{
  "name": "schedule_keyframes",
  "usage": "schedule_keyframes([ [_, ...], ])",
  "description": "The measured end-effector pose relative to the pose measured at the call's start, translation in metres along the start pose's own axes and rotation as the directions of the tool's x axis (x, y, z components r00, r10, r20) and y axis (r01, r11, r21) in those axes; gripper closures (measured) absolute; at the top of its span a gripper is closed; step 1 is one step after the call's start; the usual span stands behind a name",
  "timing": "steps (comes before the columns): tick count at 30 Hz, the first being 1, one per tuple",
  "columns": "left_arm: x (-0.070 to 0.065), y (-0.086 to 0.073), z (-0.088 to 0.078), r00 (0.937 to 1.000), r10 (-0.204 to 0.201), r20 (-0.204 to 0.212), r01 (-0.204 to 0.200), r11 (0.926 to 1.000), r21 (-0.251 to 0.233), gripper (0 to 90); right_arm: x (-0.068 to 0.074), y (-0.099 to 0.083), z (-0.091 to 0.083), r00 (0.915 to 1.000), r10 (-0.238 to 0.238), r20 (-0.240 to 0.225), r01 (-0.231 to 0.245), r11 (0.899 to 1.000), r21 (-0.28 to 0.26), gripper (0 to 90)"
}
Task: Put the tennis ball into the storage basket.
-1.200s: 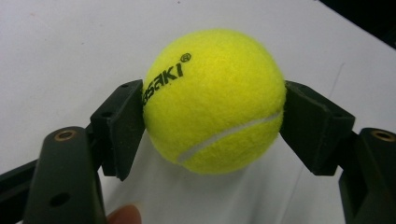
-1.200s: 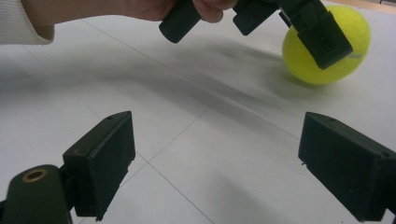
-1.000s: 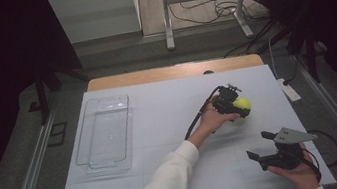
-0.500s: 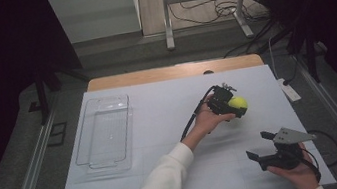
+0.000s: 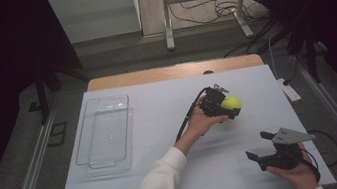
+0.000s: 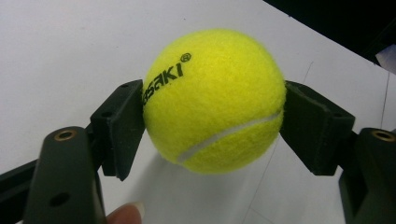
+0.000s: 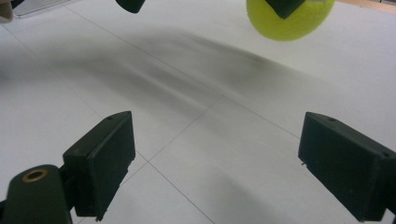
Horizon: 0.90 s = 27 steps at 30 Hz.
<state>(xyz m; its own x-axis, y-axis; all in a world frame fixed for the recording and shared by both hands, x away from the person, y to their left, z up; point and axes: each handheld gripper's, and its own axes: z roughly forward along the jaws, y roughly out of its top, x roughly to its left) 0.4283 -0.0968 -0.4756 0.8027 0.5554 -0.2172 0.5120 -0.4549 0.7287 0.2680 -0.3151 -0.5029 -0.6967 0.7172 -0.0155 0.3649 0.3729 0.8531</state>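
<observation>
The left gripper (image 5: 229,108) holds a fuzzy yellow-green tennis ball (image 5: 231,103) over the right half of the white desk (image 5: 168,175), roughly midway between the far and near edges. In the left gripper view its two black fingers (image 6: 119,126) press flat against opposite sides of the ball (image 6: 215,100), one on the side bearing black printed lettering, the other beside the white curved seam. The ball is clear of the desk surface there, with a soft shadow beneath it. A fingertip of the person's hand shows at the bottom edge of that view. In the high view the person's left hand (image 5: 200,121) wraps the gripper body, the white sleeve (image 5: 157,187) reaching in from the near edge, and a black cable (image 5: 187,117) trails from the gripper toward the arm.

The right gripper (image 5: 264,147) sits low near the desk's near right corner, held in the person's right hand (image 5: 297,174), with its grey three-cornered plate (image 5: 289,134) on top. Its fingers (image 7: 100,161) stand wide apart with nothing between them, just bare desk surface with thin seam lines. In the right gripper view the ball (image 7: 289,16) and the left gripper's fingers appear farther off at the top.

A clear rectangular plastic tray (image 5: 96,158) lies empty on the left part of the desk, well apart from both grippers.
</observation>
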Motion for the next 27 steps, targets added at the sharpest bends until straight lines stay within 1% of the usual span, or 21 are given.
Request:
schedule_keyframes([
  [5,-0.001,-0.001,-0.006,1.0,0.007,-0.002,-0.007,1.0,-0.005,27.0,0.0,0.0,0.0,1.0,0.003,0.0,-0.003,1.0,0.0,11.3],
  [8,-0.001,-0.001,-0.014,0.9999,0.014,-0.007,-0.014,0.9998,-0.016,27.0,0.0,0.0,0.0,1.0,0.005,0.001,-0.005,1.0,-0.002,11.2],
  [12,-0.001,-0.002,-0.022,0.9999,0.008,-0.011,-0.009,0.9994,-0.035,27.1,0.0,0.0,0.0,1.0,0.003,0.002,-0.003,1.0,-0.002,11.2],
  [18,0.0,-0.006,-0.032,0.9998,0.009,-0.016,-0.009,0.999,-0.044,27.1,0.001,0.0,0.0,1.0,0.004,0.006,-0.004,1.0,0.001,11.3],
  [27,0.002,-0.011,-0.038,0.9999,0.005,-0.016,-0.005,0.9987,-0.05,27.0,0.0,0.0,0.0,1.0,0.009,0.003,-0.009,1.0,-0.002,11.2],
])
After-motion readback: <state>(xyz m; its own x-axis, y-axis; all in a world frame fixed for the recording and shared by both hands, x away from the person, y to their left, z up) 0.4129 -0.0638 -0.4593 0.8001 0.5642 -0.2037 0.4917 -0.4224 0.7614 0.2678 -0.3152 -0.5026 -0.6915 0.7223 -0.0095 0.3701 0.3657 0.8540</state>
